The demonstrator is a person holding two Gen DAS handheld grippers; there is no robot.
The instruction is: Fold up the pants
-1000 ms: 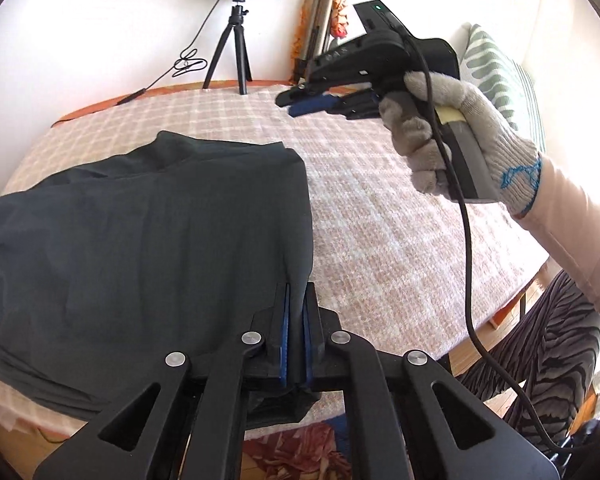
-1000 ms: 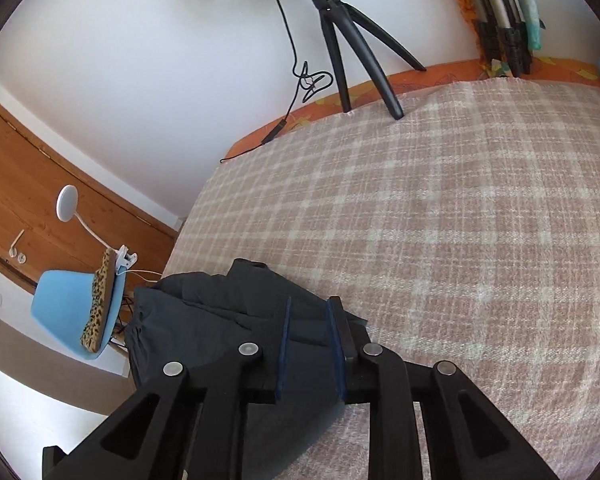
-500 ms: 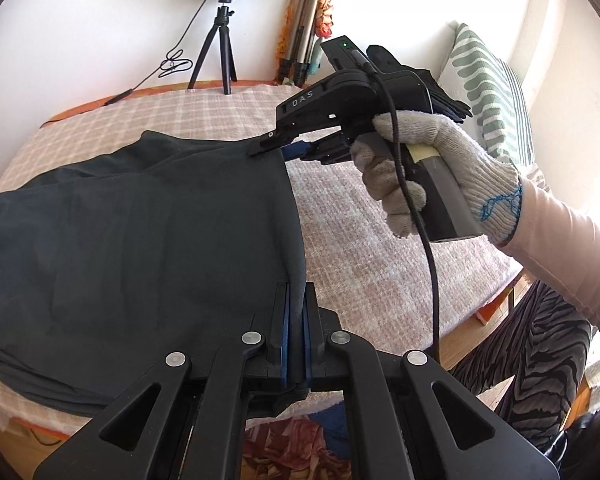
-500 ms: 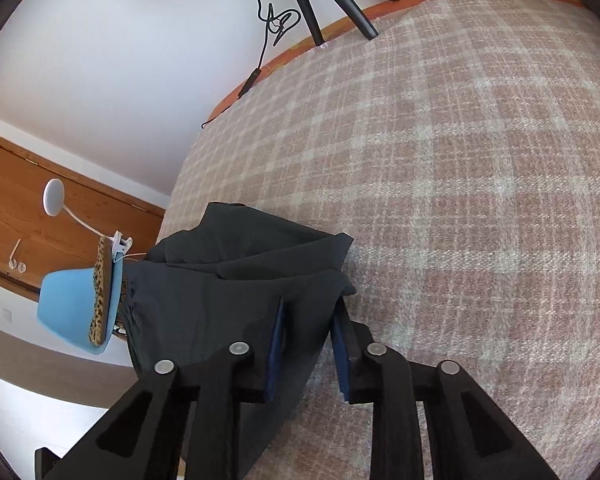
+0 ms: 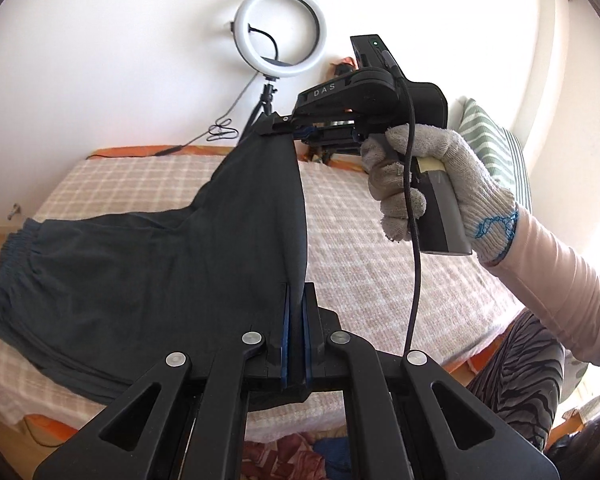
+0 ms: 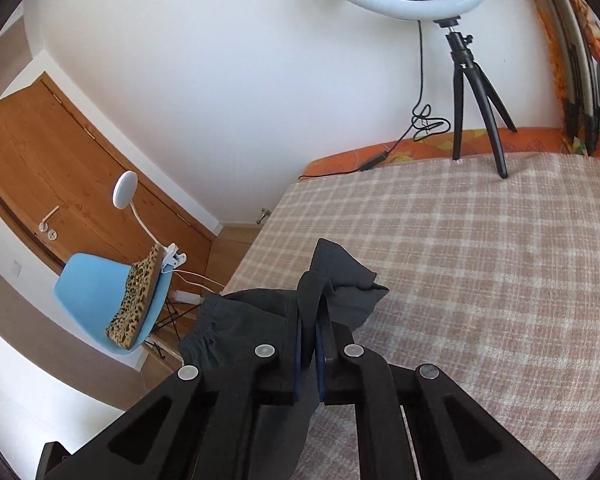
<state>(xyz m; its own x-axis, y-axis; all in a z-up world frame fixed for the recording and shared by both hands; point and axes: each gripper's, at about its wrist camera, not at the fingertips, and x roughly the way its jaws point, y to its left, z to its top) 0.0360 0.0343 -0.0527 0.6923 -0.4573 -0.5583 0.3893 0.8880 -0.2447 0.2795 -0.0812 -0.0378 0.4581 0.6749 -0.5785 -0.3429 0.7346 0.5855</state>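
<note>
Both tongs are gripping the pants: left tongs clenched on cloth, right tongs, reading "DAS", likewise.

Dark charcoal pants lie on a pink-and-cream checked blanket with an orange patterned edge. Black grippers have blue finger pads. A grey knit glove has blue stitching. The chair is light blue with a leopard-print cushion.

You work over a bed spread with a plaid blanket; dark pants partly lie on it. A ring-light tripod stands at its far edge.
</note>
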